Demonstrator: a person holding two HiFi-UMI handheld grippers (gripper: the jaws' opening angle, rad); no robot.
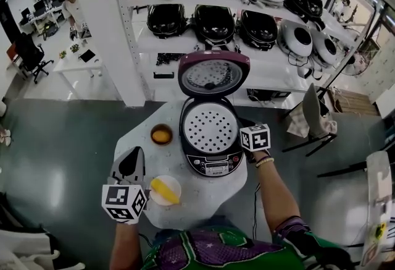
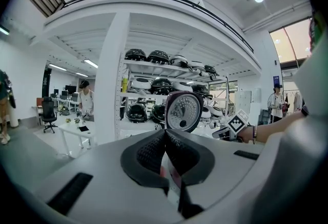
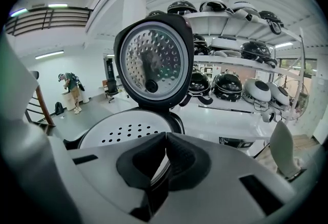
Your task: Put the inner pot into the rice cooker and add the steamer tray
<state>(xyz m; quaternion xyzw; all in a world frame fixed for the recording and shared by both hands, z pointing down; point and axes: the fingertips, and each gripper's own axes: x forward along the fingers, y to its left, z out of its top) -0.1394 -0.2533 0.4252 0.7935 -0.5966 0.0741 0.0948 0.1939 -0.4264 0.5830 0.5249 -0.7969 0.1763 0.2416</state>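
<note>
At the left of the bench (image 1: 191, 206), the left gripper (image 1: 134, 157) has its jaws pressed together on nothing, near a white bowl (image 1: 165, 189). In the middle, the steamer tray (image 1: 210, 128) sits inside the open rice cooker (image 1: 213, 164). The right gripper (image 1: 244, 125), jaws together, is at the cooker's right rim.

1. The left gripper (image 1: 134, 157) hangs left of the rice cooker (image 1: 213, 167), apart from it, pointing away from the person, its jaws pressed together on nothing.
2. The right gripper (image 1: 245, 128) sits at the rice cooker's right edge, tilted downward, its jaws closed and empty.
3. The left forearm (image 1: 126, 244) and the right forearm (image 1: 278, 191) reach forward, one on either side of the rice cooker.
</note>
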